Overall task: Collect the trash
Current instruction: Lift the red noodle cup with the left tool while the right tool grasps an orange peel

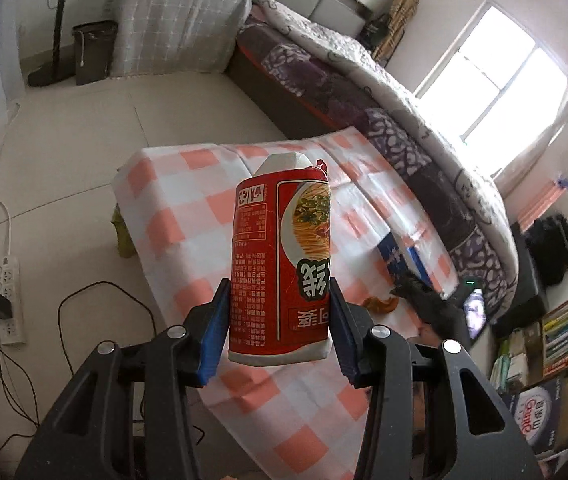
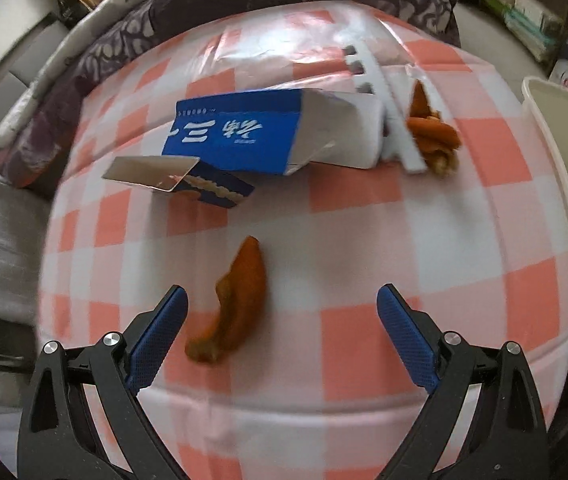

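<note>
My left gripper (image 1: 279,316) is shut on a red and white noodle packet (image 1: 281,260) and holds it upright above the checked table (image 1: 187,216). My right gripper (image 2: 281,332) is open just above the table, with an orange peel (image 2: 231,304) lying between its fingers, nearer the left one. A torn blue and white carton (image 2: 251,136) lies further back, also seen in the left wrist view (image 1: 404,256). More orange peel (image 2: 432,132) lies beside a white comb-like strip (image 2: 388,112). A white bin (image 2: 564,184) stands at the table's right edge.
A bed with a patterned quilt (image 1: 384,92) runs behind the table. A power strip with cables (image 1: 7,300) lies on the floor at left. Bookshelves and boxes (image 1: 556,344) stand at right. A grey covered chair (image 1: 171,28) and a dark bin (image 1: 91,52) stand at the far wall.
</note>
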`<move>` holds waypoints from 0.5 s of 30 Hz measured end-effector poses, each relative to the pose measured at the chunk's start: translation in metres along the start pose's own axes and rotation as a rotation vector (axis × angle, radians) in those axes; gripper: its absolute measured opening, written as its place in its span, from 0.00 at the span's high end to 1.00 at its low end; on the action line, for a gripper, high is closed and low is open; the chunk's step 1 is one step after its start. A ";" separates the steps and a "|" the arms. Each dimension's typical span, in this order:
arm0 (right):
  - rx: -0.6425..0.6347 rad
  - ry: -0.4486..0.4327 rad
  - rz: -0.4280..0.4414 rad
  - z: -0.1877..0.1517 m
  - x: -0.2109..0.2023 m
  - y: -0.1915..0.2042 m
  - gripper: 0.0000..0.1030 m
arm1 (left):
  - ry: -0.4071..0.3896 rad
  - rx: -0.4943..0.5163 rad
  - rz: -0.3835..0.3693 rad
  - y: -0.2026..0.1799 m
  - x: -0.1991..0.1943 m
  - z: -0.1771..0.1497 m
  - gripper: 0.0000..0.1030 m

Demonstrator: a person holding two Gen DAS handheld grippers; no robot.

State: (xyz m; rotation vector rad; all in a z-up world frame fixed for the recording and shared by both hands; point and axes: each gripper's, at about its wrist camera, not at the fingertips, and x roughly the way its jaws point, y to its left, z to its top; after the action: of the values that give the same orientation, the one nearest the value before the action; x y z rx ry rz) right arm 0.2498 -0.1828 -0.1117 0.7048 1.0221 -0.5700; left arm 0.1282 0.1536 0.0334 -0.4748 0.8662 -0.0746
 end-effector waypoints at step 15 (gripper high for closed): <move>-0.483 -0.094 -0.088 -0.035 0.005 0.039 0.80 | -0.046 -0.039 -0.001 0.036 -0.027 0.009 0.55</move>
State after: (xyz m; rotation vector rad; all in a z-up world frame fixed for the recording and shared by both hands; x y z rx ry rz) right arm 0.2601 -0.1319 -0.1177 0.2058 1.0538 -0.4046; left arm 0.1129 0.1957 0.0421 -0.5114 0.8233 -0.0483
